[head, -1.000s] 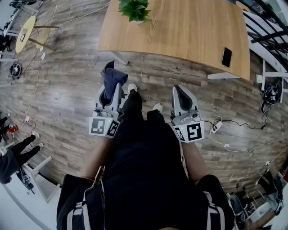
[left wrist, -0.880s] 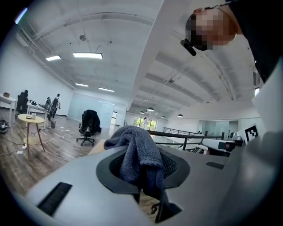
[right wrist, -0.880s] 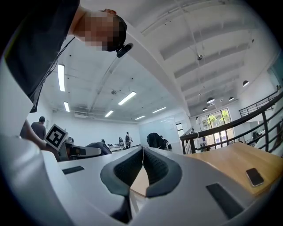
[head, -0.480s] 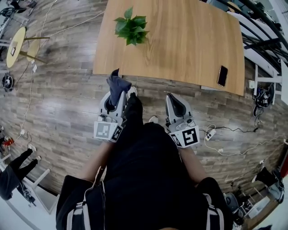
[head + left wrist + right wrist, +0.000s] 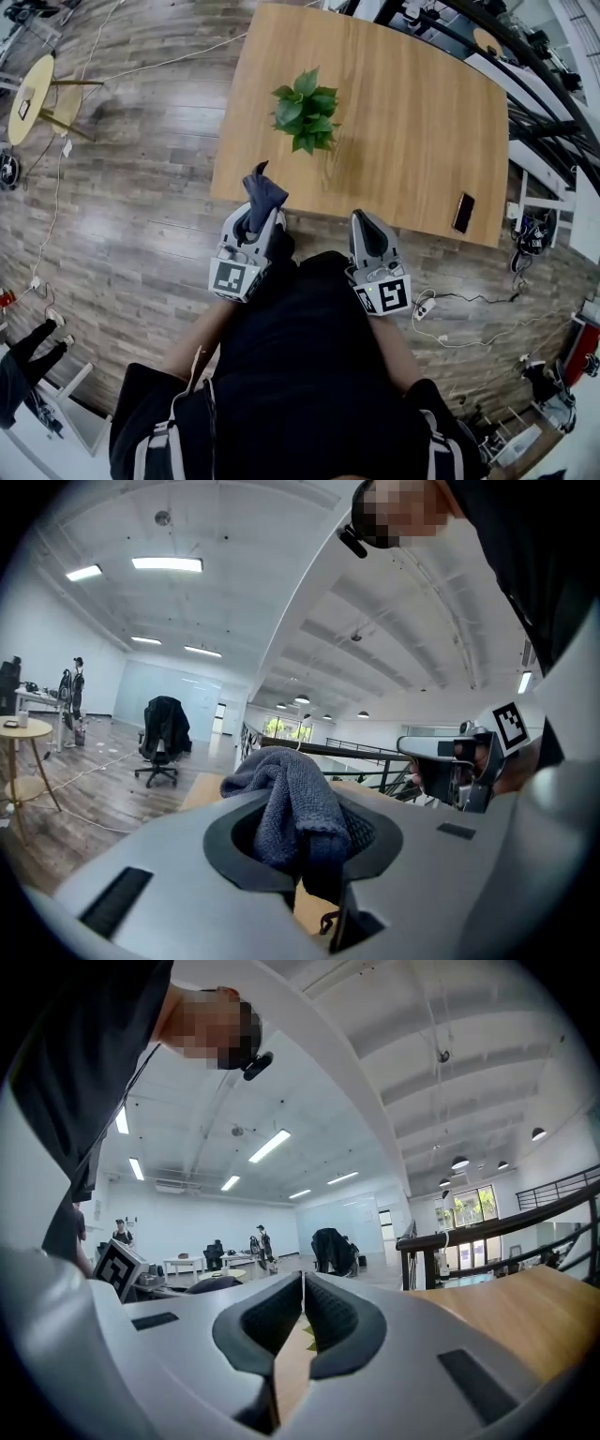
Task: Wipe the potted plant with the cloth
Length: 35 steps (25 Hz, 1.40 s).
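Note:
The potted plant (image 5: 307, 110), green and leafy, stands on the wooden table (image 5: 412, 122) near its left half. My left gripper (image 5: 261, 208) is shut on a dark blue cloth (image 5: 263, 194), at the table's near edge just below and left of the plant. In the left gripper view the cloth (image 5: 291, 806) bunches up between the jaws and hides the plant. My right gripper (image 5: 367, 223) is shut with nothing in it, also at the near edge, to the right of the plant. Its closed jaws (image 5: 302, 1309) show only a sliver of leaf and tabletop.
A black phone (image 5: 463, 213) lies near the table's right front corner. A power strip and cables (image 5: 427, 307) trail on the wood floor to the right. A small round yellow table (image 5: 28, 86) stands far left. Railings run behind the table.
I have walked forward to the table; both grippers now reach its near edge and the plant sits much closer. The cloth stays in the left gripper.

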Each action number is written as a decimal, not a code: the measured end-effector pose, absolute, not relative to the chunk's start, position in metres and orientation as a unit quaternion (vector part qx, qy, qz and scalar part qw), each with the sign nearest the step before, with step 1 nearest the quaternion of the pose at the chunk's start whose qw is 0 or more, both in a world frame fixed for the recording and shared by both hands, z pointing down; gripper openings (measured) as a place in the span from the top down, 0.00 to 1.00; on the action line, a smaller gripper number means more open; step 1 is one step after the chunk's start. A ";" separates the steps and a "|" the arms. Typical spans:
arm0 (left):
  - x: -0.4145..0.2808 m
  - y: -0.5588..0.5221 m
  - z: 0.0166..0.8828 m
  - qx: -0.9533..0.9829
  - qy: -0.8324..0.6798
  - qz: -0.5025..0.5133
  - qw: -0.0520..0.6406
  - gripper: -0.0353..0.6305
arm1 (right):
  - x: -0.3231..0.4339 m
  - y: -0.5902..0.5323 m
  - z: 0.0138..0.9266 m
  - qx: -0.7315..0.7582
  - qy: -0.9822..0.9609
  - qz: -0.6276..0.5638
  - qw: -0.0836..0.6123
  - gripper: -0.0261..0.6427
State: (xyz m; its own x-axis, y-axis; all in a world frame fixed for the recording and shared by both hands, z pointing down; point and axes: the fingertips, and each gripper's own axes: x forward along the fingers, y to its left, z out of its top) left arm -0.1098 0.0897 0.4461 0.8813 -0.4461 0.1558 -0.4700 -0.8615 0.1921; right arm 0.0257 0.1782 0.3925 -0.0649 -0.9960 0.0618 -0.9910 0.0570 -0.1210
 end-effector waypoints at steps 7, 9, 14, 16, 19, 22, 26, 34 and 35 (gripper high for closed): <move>-0.089 0.055 0.483 0.964 -0.227 0.091 0.100 0.78 | 0.046 0.140 0.399 -0.679 0.733 -0.044 0.016 0.93; -0.084 0.049 0.496 0.962 -0.230 0.102 0.102 0.78 | 0.054 0.133 0.404 -0.674 0.738 -0.043 0.009 0.93; -0.076 0.037 0.521 0.956 -0.239 0.126 0.110 0.78 | 0.082 0.121 0.412 -0.664 0.747 -0.031 0.003 0.93; -0.072 0.028 0.528 0.954 -0.246 0.139 0.099 0.78 | 0.091 0.112 0.423 -0.653 0.757 -0.032 -0.007 0.93; -0.062 0.025 0.550 0.947 -0.253 0.162 0.113 0.78 | 0.103 0.100 0.451 -0.633 0.773 -0.038 -0.025 0.93; -0.056 0.021 0.576 0.939 -0.261 0.186 0.128 0.78 | 0.112 0.081 0.482 -0.612 0.789 -0.050 -0.038 0.93; -0.056 0.016 0.605 0.929 -0.262 0.221 0.137 0.78 | 0.112 0.070 0.533 -0.568 0.814 -0.083 -0.083 0.78; -0.040 -0.039 0.655 0.922 -0.259 0.251 0.143 0.78 | 0.116 0.028 0.617 -0.501 0.838 -0.129 -0.172 0.63; -0.035 -0.046 0.659 0.923 -0.257 0.251 0.140 0.78 | 0.116 0.021 0.625 -0.492 0.842 -0.126 -0.182 0.63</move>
